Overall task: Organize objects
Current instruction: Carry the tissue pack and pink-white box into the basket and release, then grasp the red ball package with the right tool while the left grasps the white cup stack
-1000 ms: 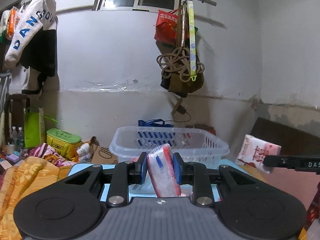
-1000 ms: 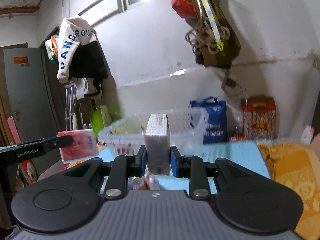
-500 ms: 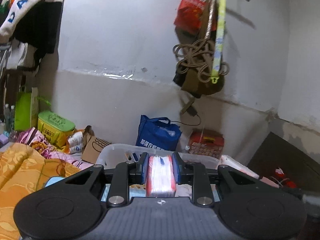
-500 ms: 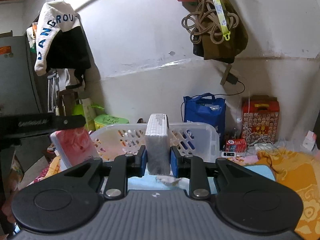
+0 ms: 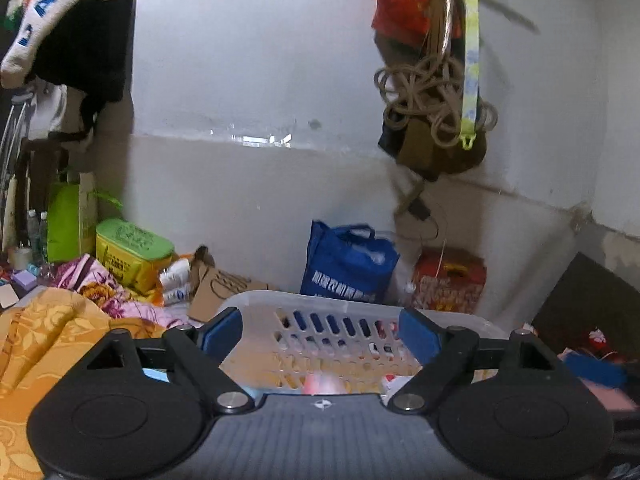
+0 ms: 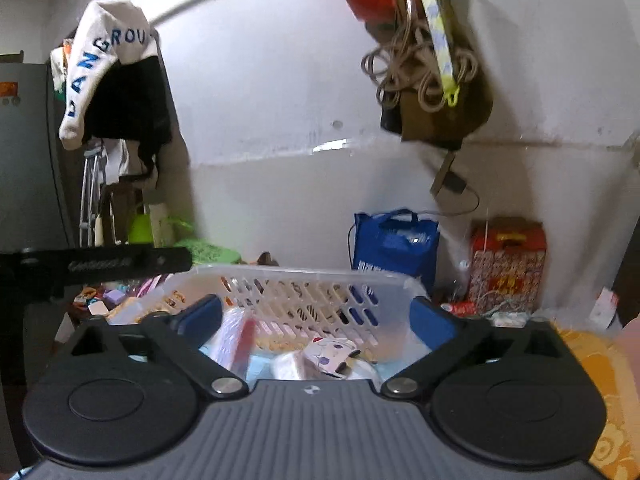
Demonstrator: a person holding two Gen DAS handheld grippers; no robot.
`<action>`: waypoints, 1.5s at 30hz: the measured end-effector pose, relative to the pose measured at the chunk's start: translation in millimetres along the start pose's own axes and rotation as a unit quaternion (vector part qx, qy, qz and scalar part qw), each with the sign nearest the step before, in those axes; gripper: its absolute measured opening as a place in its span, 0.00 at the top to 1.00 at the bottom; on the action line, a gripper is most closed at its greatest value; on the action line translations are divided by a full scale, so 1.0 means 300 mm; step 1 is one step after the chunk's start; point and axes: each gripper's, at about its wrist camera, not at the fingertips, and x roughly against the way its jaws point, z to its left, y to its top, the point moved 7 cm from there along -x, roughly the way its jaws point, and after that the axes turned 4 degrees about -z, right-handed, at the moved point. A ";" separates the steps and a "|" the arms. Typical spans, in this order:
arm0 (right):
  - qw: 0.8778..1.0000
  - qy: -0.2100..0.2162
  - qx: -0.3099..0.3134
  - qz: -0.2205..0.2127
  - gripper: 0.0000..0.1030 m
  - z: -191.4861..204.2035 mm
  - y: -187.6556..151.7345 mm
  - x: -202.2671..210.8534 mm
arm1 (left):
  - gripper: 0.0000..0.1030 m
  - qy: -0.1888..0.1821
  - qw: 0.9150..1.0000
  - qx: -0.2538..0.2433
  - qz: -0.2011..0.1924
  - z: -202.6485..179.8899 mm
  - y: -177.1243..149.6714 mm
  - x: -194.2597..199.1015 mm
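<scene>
Landmark: the white slotted basket (image 5: 352, 320), standing on a light blue surface, its long axis running left to right across both wrist views.

Left gripper (image 5: 320, 330): jaws opening, blue pads spread wide, nothing between them. The pads sit just in front of the basket's near rim. Below the gap, inside the basket, lies a blurred red-and-white packet (image 5: 324, 384); its orientation cannot be told.

Right gripper (image 6: 316, 318): jaws opening, at their widest, no pad pressing on anything. The gripper points over the basket's near rim. Inside the basket, toward its left end and near the gripper's left pad, a pink packet with a red edge (image 6: 236, 340) stands tilted, long axis roughly upright and leaning right at the top; it is motion-blurred. At the basket's middle lies a white pack (image 6: 292, 366), touching a white packet with purple spots (image 6: 330, 354). Their long axes cannot be told.

In the right wrist view, one finger of the left gripper (image 6: 120, 262) shows as a black bar above the basket's left end.

Behind the basket, against the wall, stands a blue bag (image 6: 394, 246), and right of it a red box (image 6: 508, 264).
</scene>
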 end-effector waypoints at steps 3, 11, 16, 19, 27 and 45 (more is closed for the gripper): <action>1.000 0.001 -0.002 -0.005 0.00 -0.007 -0.018 0.097 | 0.04 -0.006 1.000 -0.016 -0.015 0.025 -0.021 0.096; 0.996 -0.014 -0.059 0.069 0.00 -0.082 -0.295 0.211 | 0.00 0.006 0.997 -0.036 0.070 0.138 -0.260 0.228; 0.988 -0.007 -0.069 0.135 0.11 -0.116 -0.411 0.195 | 0.06 0.025 0.991 -0.039 0.124 0.195 -0.409 0.249; 0.989 -0.002 -0.064 0.130 0.11 -0.112 -0.403 0.202 | 0.06 0.012 0.989 -0.036 0.140 0.188 -0.446 0.256; 0.987 0.005 -0.027 0.156 0.22 -0.055 -0.450 0.172 | 0.12 0.018 0.986 -0.073 0.146 0.122 -0.500 0.250; 0.991 0.015 -0.024 0.130 0.53 -0.047 -0.404 0.213 | 0.35 0.027 0.986 -0.125 0.104 0.075 -0.513 0.301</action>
